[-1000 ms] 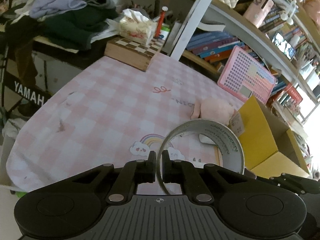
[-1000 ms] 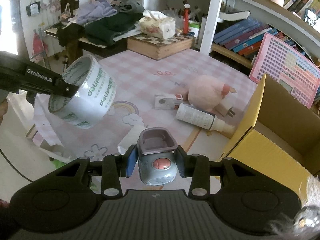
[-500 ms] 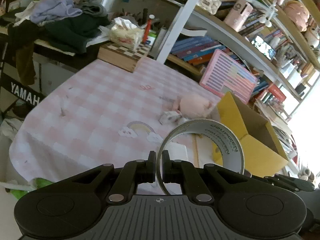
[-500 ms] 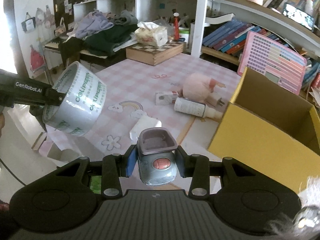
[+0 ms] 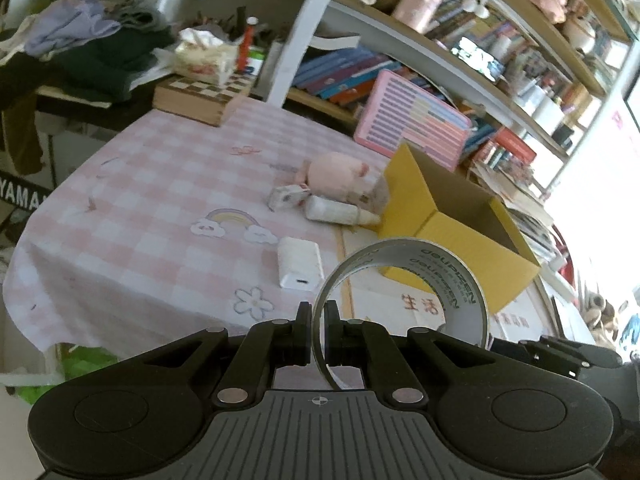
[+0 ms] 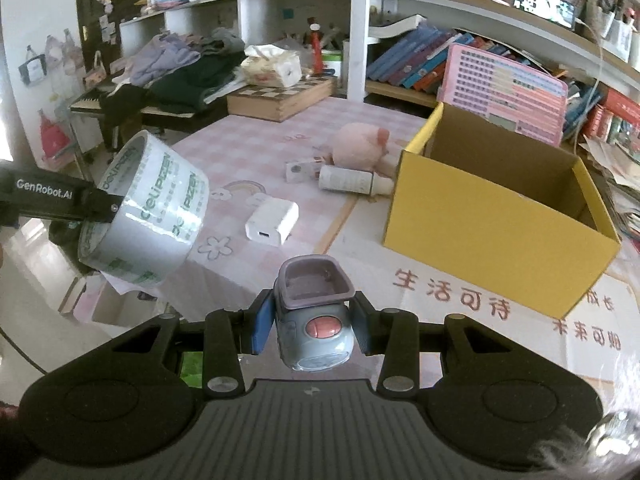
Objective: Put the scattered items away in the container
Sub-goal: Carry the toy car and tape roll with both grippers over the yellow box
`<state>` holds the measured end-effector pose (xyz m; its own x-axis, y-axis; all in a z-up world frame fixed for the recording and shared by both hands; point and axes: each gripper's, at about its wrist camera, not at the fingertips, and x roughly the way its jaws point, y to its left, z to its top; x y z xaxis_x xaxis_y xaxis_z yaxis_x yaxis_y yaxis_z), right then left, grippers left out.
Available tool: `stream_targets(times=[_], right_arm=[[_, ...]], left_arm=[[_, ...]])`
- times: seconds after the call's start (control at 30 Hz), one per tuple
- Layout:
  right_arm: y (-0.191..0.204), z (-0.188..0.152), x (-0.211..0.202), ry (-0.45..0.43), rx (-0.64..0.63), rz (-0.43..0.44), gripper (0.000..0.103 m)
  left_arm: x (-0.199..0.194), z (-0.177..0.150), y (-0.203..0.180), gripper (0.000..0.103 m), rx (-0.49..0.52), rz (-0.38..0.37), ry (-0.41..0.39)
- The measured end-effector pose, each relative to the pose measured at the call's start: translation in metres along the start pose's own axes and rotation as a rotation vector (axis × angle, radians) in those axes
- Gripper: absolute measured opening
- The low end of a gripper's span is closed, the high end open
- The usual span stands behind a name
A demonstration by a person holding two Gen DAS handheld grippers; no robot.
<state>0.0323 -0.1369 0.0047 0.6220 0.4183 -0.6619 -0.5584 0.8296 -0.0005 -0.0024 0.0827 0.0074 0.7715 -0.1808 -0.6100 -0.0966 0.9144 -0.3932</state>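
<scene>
The left tongs (image 5: 318,322) are pinching the tape roll's (image 5: 404,288) wall. Only the right view is showing the right tongs (image 6: 313,326) clamping a grey toy car (image 6: 316,320), near the yellow box (image 6: 500,216).

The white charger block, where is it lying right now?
The white charger block lies flat on the pink checked tablecloth, left of the yellow box and nearer the camera than the white bottle, with nothing touching it.
</scene>
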Motion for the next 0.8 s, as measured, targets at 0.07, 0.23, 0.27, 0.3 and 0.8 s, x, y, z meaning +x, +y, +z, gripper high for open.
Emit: stream_targets(times=[0.07,0.23,0.27,0.3,0.8], right_arm=[[0.001,-0.005,-0.005,0.000,0.001,-0.004,0.038],[0.002,-0.017,-0.016,0.014,0.008,-0.020,0.038],[0.001,-0.020,-0.018,0.016,0.013,-0.026,0.038],[0.000,-0.022,-0.020,0.018,0.019,-0.034,0.038],[-0.030,-0.049,-0.048,0.038,0.136,-0.173,0.038]], left_arm=[[-0.002,-0.005,-0.003,0.004,0.005,-0.009,0.009],[-0.004,-0.012,-0.008,0.004,0.011,-0.034,0.021],[-0.004,-0.013,-0.009,0.004,0.014,-0.040,0.025],[-0.003,-0.014,-0.011,0.004,0.018,-0.047,0.029],[0.027,-0.015,-0.054,0.004,0.126,-0.178,0.100]])
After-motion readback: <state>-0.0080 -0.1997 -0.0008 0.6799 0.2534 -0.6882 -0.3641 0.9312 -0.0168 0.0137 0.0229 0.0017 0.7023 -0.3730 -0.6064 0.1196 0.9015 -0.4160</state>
